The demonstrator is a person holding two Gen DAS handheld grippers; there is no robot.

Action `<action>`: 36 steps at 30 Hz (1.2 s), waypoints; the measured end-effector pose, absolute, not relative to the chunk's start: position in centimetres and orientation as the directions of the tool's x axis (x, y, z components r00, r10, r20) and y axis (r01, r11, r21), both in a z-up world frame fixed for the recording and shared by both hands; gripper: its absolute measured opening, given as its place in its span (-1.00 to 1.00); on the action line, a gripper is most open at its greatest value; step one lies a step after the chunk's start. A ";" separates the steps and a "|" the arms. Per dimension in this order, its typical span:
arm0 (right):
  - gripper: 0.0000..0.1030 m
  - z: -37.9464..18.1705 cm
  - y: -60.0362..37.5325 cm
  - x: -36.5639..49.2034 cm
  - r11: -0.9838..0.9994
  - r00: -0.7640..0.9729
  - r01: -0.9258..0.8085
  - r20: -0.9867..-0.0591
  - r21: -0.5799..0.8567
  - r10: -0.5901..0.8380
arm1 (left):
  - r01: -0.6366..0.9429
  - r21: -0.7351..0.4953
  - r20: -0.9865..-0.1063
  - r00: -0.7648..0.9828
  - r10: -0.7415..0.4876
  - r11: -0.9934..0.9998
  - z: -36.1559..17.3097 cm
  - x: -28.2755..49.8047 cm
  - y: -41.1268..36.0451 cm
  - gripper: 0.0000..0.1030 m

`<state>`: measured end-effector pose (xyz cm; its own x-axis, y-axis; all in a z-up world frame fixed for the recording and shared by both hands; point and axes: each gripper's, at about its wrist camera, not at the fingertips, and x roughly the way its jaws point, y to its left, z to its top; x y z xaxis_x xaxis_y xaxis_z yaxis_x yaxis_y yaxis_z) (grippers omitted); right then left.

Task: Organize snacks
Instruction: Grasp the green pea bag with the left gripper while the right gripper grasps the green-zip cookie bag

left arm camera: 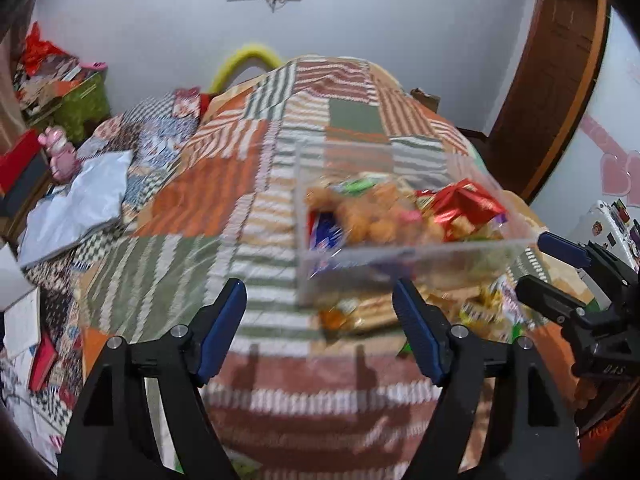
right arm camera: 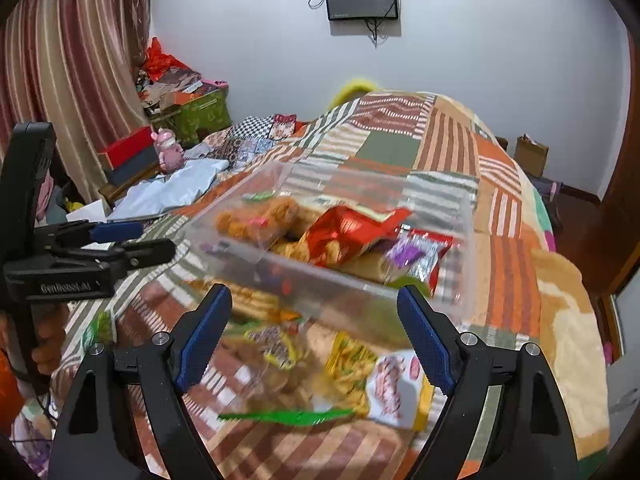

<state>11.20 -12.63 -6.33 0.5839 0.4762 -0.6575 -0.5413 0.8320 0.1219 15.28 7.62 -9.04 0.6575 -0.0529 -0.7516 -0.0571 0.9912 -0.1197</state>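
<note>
On the patchwork blanket (right arm camera: 504,216), a clear plastic box (right arm camera: 460,216) with snack packets inside, among them a red packet (right arm camera: 352,228). In front of it, more loose snack packets (right arm camera: 352,364) on the blanket. Both tongs released, nothing between the jaws: left gripper (left arm camera: 320,328), right gripper (right arm camera: 316,332).
</note>
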 end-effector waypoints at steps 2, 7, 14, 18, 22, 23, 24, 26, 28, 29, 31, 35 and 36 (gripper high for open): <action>0.61 -6.5 -12.6 10.7 0.829 0.579 -0.545 -0.660 0.123 0.479 | -0.081 -0.112 -0.763 0.645 -0.034 0.990 -9.4 14.3 8.7 0.47; 0.61 -6.9 -12.5 9.8 0.824 0.565 -0.551 -0.668 0.129 0.483 | -0.129 -0.092 -0.790 0.613 0.006 0.987 -10.7 12.1 11.0 0.48; 0.61 -8.3 -11.9 9.4 0.818 0.530 -0.560 -0.701 0.132 0.476 | -0.167 -0.084 -0.839 0.543 0.021 0.982 -13.7 9.1 13.1 0.48; 0.61 -9.2 -11.5 9.7 0.814 0.504 -0.565 -0.724 0.136 0.472 | -0.170 -0.074 -0.854 0.519 0.026 0.983 -14.8 7.6 13.8 0.54; 0.61 -10.2 -11.1 10.1 0.814 0.484 -0.565 -0.744 0.136 0.460 | -0.157 -0.108 -0.863 0.504 -0.014 0.982 -15.8 6.5 14.2 0.56; 0.61 -10.4 -11.0 10.2 0.816 0.481 -0.563 -0.749 0.135 0.456 | -0.149 -0.127 -0.865 0.501 -0.035 0.981 -16.0 6.3 14.1 0.56; 0.61 -10.6 -10.9 10.5 0.818 0.473 -0.559 -0.757 0.137 0.450 | -0.144 -0.134 -0.866 0.498 -0.046 0.980 -16.2 6.2 14.1 0.56; 0.61 -10.9 -10.9 10.6 0.817 0.460 -0.559 -0.765 0.145 0.450 | -0.132 -0.138 -0.868 0.493 -0.056 0.982 -16.5 6.3 13.8 0.57; 0.61 -11.2 -10.8 10.8 0.815 0.447 -0.560 -0.773 0.152 0.451 | -0.116 -0.145 -0.872 0.485 -0.071 0.983 -16.8 6.4 13.3 0.57; 0.61 -11.3 -10.7 10.8 0.813 0.443 -0.562 -0.775 0.152 0.451 | -0.113 -0.147 -0.873 0.482 -0.075 0.983 -17.0 6.3 13.2 0.57; 0.57 -11.4 -10.6 10.7 0.809 0.437 -0.568 -0.780 0.148 0.449 | -0.104 -0.132 -0.870 0.488 -0.065 0.986 -17.0 6.2 12.8 0.57; 0.32 -11.8 -10.2 10.3 0.801 0.426 -0.583 -0.791 0.131 0.440 | -0.075 -0.096 -0.872 0.487 -0.048 0.993 -17.4 5.5 12.1 0.57; 0.30 -11.7 -10.2 10.3 0.800 0.426 -0.586 -0.790 0.132 0.442 | -0.069 -0.084 -0.872 0.489 -0.040 0.994 -17.5 5.3 11.9 0.57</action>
